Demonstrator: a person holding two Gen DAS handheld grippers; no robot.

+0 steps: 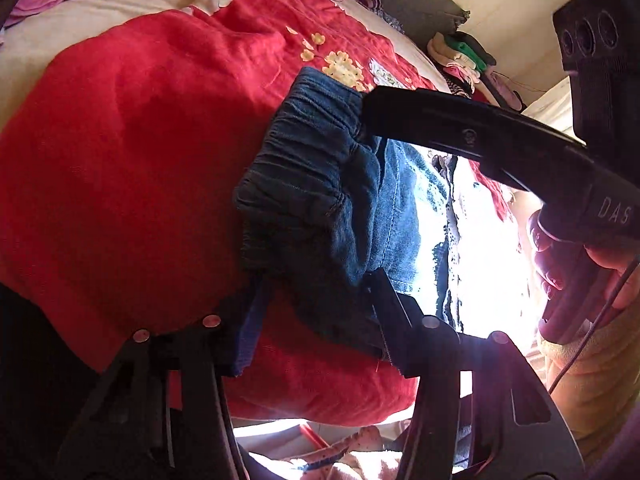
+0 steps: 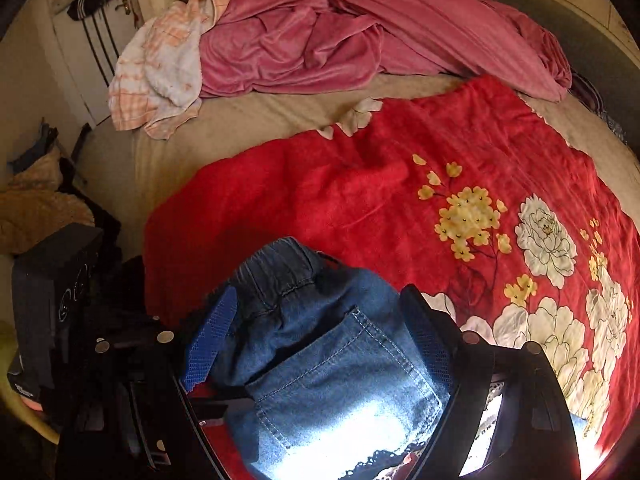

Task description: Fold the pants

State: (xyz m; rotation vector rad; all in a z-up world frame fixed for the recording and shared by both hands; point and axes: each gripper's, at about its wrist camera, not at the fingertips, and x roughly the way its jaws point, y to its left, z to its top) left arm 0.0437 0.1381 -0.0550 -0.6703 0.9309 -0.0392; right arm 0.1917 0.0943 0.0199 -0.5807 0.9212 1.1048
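Note:
Blue denim jeans (image 1: 312,200) lie folded on a red flowered blanket (image 1: 120,160), elastic waistband toward the far side. In the left wrist view, my left gripper (image 1: 316,300) has both fingers against the near corner of the jeans, and bunched fabric fills the gap between them. A black finger of my right gripper (image 1: 460,132) reaches over the waistband from the right, held by a hand (image 1: 580,280). In the right wrist view, my right gripper (image 2: 318,292) stands wide over the jeans (image 2: 320,340). The back pocket lies between its fingers, and the pads do not squeeze the cloth.
The red blanket (image 2: 360,200) covers the near part of a bed with a beige sheet (image 2: 200,140). A crumpled pink blanket (image 2: 320,40) and a checked towel (image 2: 160,72) lie at the far side. Clothes are piled beyond the bed (image 1: 460,56).

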